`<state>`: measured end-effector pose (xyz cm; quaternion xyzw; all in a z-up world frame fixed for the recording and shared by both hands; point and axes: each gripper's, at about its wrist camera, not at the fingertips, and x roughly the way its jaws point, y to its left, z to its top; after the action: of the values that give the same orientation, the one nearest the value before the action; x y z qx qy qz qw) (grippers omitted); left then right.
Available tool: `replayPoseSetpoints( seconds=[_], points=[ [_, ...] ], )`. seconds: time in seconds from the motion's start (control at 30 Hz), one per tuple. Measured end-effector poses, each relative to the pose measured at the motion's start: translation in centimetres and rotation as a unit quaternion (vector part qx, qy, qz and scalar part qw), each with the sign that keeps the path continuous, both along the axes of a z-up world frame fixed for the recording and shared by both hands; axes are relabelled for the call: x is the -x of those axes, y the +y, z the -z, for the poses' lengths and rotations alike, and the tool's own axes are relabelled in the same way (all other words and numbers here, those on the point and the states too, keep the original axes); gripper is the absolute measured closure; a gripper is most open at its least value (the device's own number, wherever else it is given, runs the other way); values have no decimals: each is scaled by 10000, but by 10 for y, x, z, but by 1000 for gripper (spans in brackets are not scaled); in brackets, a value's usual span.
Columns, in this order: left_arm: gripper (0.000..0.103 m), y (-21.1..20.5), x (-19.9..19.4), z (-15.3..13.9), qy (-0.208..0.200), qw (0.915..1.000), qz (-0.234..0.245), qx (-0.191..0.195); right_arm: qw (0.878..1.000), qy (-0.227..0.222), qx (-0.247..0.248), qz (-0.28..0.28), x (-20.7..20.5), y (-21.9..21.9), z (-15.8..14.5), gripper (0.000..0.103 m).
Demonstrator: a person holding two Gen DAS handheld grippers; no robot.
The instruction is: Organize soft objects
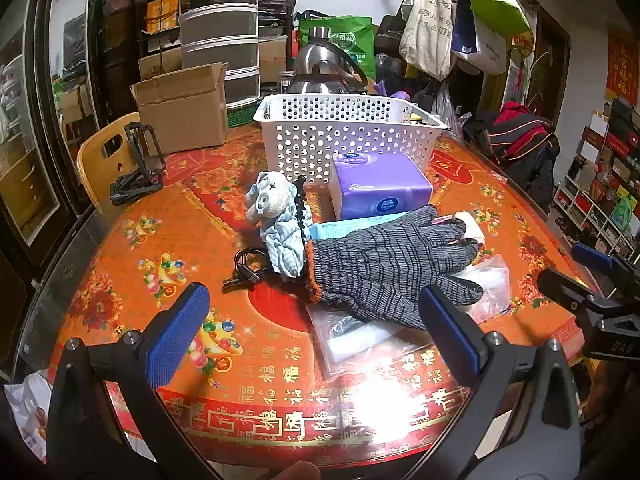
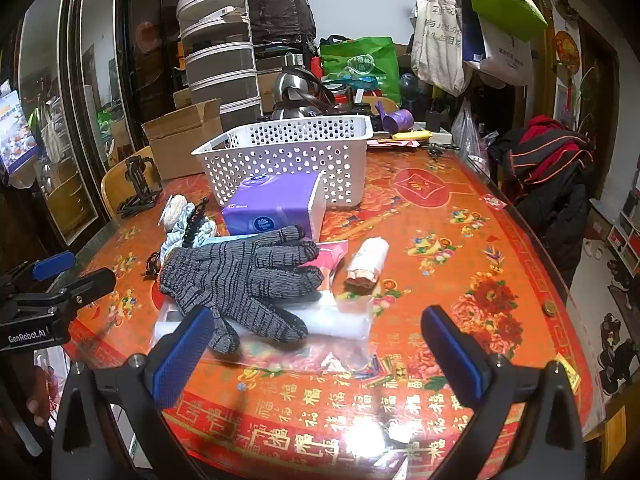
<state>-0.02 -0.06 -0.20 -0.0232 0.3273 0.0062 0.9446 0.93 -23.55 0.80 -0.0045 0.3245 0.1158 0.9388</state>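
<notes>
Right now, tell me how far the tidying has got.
Done: nothing that shows; no soft item is visible in the basket. In hand: nothing; left gripper and right gripper both open above the table. Left: glove, tissue pack, plush toy and roll, all on the table.

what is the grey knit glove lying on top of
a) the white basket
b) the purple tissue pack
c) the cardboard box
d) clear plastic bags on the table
d: the grey knit glove rests across clear plastic bags on the table, in front of the purple tissue pack and the white basket.
</notes>
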Motion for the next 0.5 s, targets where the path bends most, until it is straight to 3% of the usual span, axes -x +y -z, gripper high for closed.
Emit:
replayPoseSetpoints(
  seconds=[0.5],
  points=[
    [0, 0, 0, 0, 10, 10000, -1, -6, 10000, -15, -4, -14, 1, 0, -1, 0]
  ],
)
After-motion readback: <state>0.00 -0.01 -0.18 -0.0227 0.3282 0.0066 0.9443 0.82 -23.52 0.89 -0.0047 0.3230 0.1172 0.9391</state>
